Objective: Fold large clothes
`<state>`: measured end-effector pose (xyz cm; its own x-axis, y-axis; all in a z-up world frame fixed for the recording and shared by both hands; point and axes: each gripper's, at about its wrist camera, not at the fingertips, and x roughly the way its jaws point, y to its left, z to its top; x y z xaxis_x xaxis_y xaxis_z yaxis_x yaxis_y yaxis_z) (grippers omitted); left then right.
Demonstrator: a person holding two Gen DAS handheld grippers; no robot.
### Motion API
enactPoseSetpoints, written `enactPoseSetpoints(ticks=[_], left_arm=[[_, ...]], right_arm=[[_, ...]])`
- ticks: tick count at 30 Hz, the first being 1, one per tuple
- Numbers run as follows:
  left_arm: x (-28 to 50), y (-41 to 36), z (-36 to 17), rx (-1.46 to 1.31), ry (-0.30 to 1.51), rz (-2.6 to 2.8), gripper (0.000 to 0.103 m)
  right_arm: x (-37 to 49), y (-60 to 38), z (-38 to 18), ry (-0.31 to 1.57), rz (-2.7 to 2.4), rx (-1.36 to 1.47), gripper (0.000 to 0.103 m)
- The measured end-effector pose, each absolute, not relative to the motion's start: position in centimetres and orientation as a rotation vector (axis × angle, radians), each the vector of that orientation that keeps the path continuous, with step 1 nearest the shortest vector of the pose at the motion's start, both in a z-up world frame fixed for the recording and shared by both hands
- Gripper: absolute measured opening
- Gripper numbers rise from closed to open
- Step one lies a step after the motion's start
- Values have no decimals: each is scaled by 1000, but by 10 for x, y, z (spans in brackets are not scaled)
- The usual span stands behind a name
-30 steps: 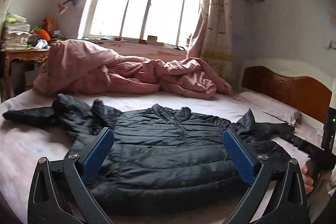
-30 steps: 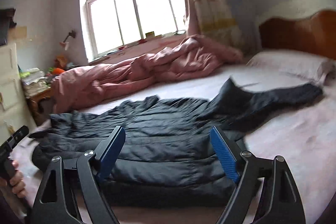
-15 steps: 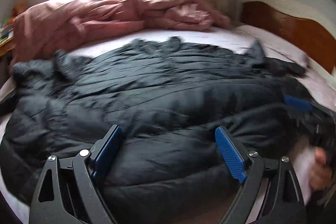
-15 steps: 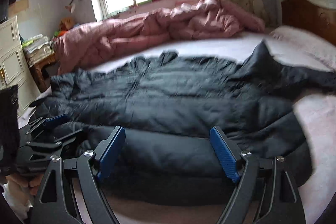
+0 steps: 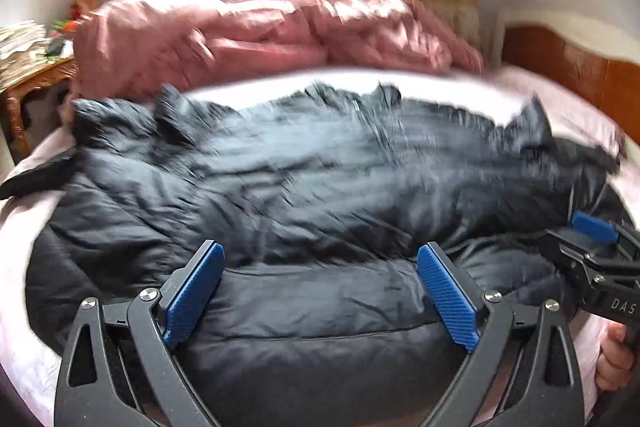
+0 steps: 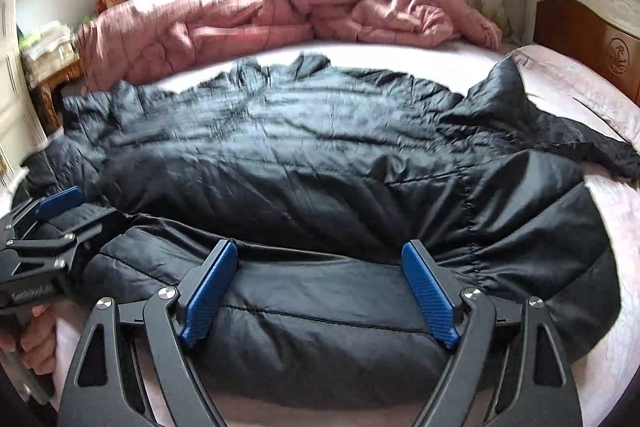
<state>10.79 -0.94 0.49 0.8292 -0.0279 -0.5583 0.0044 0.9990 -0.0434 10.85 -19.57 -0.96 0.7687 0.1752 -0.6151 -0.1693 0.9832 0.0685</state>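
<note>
A black quilted puffer jacket (image 5: pixel 320 179) lies spread flat on the bed, collar toward the window, hem toward me. My left gripper (image 5: pixel 320 251) hovers low over the left part of the near hem; its jaws are opening, the puffy hem shows between the pads, and nothing is gripped. My right gripper (image 6: pixel 320 247) stands open over the right part of the hem of the jacket (image 6: pixel 320 155), its pads apart from the fabric. Each view shows the other gripper alongside: the right gripper (image 5: pixel 592 259) and the left gripper (image 6: pixel 48 227), each held by a hand.
A crumpled pink duvet (image 6: pixel 280 15) is heaped along the far side of the bed under the window. A wooden headboard (image 6: pixel 588 31) and pillow (image 6: pixel 580 83) lie to the right. A cluttered wooden side table (image 5: pixel 36 79) stands at the left. One sleeve (image 6: pixel 580 143) trails right.
Both grippers have come down and forward to the jacket's near hem and tilted downward. The jacket now fills both views, and each gripper has come into the other's view.
</note>
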Motion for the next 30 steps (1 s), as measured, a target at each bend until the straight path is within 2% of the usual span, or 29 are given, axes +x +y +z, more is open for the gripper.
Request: enactPoseSetpoints(ticks=[7,12,17,30], left_arm=[[89,0,20,-74,479,-47,102],[79,11,41,95,340,53,102],[73,34,46,43,225,80,102],[93,38,32,-4,290,94,103]], right_arm=[[87,-203,6,573,166,39,86],[84,-215,8,577,153,55,86],[83,-233,17,535,128,99,86],[67,-329,53,455,99,333,87]])
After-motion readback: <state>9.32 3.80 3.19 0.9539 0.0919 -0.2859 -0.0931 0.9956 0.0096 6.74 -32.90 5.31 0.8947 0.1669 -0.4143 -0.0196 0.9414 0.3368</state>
